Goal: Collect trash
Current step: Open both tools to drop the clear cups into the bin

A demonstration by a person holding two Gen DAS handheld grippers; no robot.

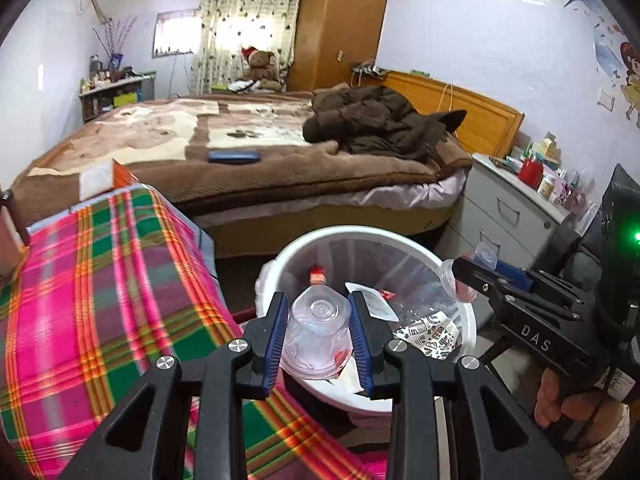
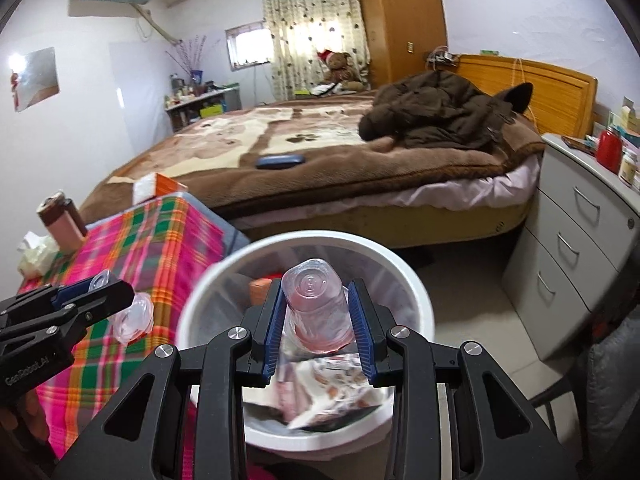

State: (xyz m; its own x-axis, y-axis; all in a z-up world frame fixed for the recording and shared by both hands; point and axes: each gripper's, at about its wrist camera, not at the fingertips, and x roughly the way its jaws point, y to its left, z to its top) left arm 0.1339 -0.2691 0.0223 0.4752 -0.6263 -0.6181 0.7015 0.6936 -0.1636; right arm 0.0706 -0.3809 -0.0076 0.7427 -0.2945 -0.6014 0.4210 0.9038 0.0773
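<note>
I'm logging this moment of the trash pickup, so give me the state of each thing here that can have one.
Left gripper: shut on a clear plastic cup, held over the bin.
Right gripper: shut on a second clear cup, bottom pointing away, over the bin.
Trash bin: open, lined with a bag, partly filled with wrappers.
Nightstand drawers: shut.
Curtain: drawn over the window.
Brown jacket: crumpled on the bed.

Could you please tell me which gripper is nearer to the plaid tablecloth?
Left. The left gripper hangs at the edge of the plaid tablecloth; the right gripper is over the trash bin, farther from it.
</note>
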